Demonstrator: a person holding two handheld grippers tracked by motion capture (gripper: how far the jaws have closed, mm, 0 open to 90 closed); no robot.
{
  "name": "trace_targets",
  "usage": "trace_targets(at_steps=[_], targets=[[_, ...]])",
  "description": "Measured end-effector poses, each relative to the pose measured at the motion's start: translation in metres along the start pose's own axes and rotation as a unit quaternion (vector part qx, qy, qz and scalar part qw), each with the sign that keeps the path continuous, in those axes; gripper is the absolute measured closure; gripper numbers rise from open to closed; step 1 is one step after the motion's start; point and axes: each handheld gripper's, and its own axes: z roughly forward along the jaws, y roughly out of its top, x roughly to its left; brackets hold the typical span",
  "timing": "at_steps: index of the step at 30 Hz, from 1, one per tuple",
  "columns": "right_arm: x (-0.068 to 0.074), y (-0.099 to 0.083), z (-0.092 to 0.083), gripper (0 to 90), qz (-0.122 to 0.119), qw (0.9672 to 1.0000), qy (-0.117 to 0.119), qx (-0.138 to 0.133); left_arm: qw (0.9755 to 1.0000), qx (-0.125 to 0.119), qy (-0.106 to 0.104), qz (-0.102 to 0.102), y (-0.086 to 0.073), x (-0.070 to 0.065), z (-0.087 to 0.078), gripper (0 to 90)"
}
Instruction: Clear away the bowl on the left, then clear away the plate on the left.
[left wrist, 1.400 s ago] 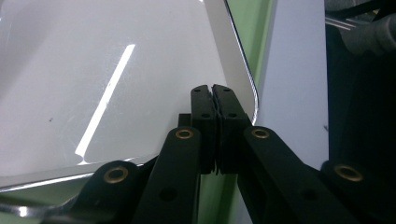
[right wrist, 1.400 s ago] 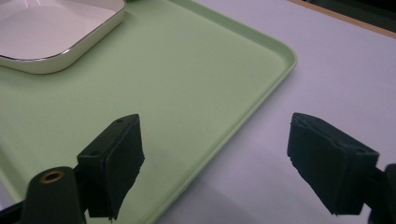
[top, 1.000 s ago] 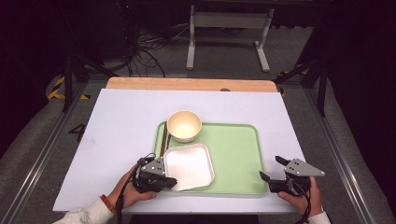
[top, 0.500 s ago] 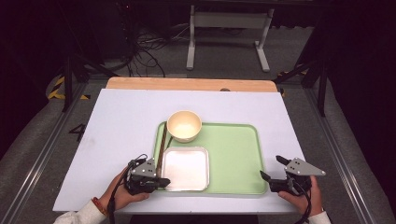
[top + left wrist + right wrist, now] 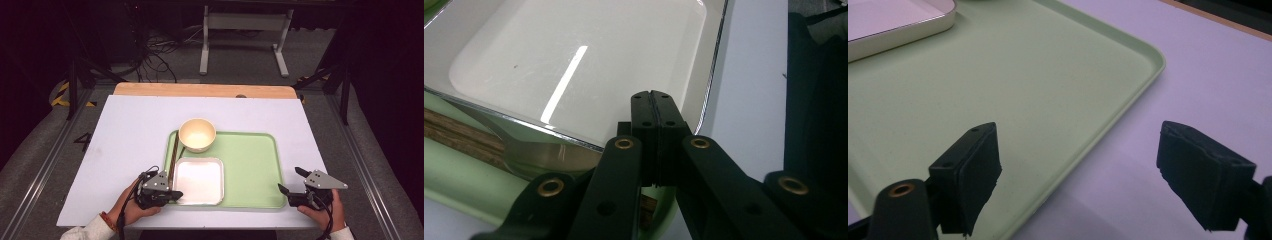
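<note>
The left gripper [image 5: 167, 194] sits at the near left corner of the white square plate [image 5: 200, 180], its fingers [image 5: 655, 130] pressed together with nothing visible between them. In the left gripper view the closed pads lie over the plate's near rim, close to its corner; whether they touch it cannot be told. The plate lies flat in the near left part of the green tray [image 5: 250, 170], which rests on the white tabletop [image 5: 125, 145]. A pair of brown chopsticks [image 5: 174, 155] lies along the tray's left edge, just beside the plate, running from the cream bowl [image 5: 197, 134] toward the left gripper. The bowl stands upright at the tray's far left corner, apart from the plate.

The right gripper [image 5: 292, 182] is held beside the tray's near right corner, fingers [image 5: 973, 170] spread wide and empty. In the right gripper view one finger hangs over the tray's rim and the other over the bare tabletop.
</note>
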Motion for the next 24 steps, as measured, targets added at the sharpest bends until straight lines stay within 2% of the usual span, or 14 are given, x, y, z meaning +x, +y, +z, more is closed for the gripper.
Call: trace_targets(at_steps=[2,5,7,12,17,21,22,24], targets=[[-0.001,0.000,0.001,17.9,0.003,1.0000,-0.002,0.000,0.9999,-0.004,-0.007,0.007,0.001,0.001,0.001,89.9],[-0.001,0.001,0.002,18.0,0.002,1.0000,-0.003,0.003,0.9998,-0.012,-0.005,0.014,0.003,0.003,-0.003,89.9],[-0.001,0.001,0.003,18.0,0.000,1.0000,-0.003,0.004,0.9998,-0.018,-0.002,0.011,0.003,0.004,-0.006,90.0],[0.002,0.002,0.001,18.0,-0.005,1.0000,-0.004,0.002,0.9990,-0.035,0.019,0.018,0.005,0.001,-0.016,90.0],[0.003,0.004,0.000,18.1,-0.010,0.9999,-0.003,0.000,0.9977,-0.057,0.032,0.016,0.007,0.004,-0.026,90.0],[0.005,0.006,0.000,18.0,-0.013,0.9999,-0.004,-0.001,0.9965,-0.065,0.049,0.017,0.006,0.007,-0.033,88.9],[0.006,0.006,0.000,18.1,-0.014,0.9999,-0.004,-0.002,0.9957,-0.070,0.059,0.015,0.006,0.008,-0.035,88.0],[0.006,0.008,0.000,18.0,-0.017,0.9998,-0.004,-0.004,0.9955,-0.071,0.061,0.015,0.005,0.009,-0.037,87.5]])
